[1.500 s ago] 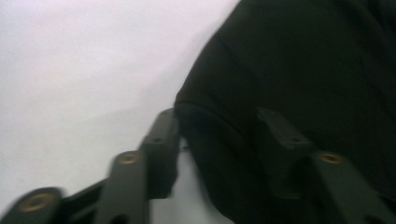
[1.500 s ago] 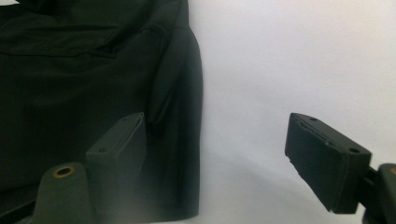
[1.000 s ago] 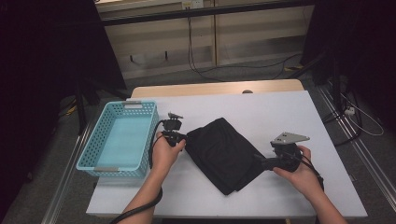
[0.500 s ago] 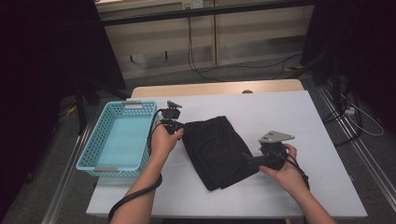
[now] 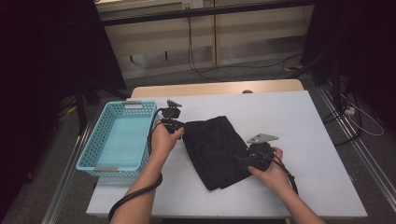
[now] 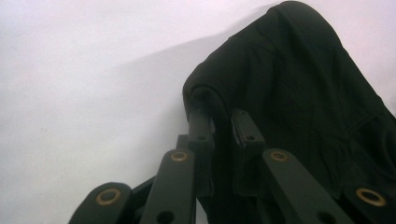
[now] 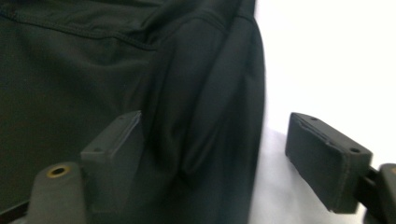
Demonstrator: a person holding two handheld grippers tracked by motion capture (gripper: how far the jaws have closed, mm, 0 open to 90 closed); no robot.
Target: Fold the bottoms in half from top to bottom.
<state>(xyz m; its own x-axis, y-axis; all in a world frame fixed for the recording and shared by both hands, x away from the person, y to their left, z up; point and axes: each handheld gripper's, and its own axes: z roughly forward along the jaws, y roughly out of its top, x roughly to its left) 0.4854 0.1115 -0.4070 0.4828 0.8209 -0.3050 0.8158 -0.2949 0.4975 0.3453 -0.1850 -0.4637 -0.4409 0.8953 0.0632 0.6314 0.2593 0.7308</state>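
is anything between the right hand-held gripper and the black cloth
Nothing visible. The right hand-held gripper has its jaws apart, just closing a little, straddling the edge of the black cloth on the white table. One jaw sits over the cloth, the other over bare table.

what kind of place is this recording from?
Probably a lab or data-collection workspace rather than a home. A bare white table stands boxed in by dark curtains, loose cables trail over the grey floor behind it, and metal rails run along the table's sides.
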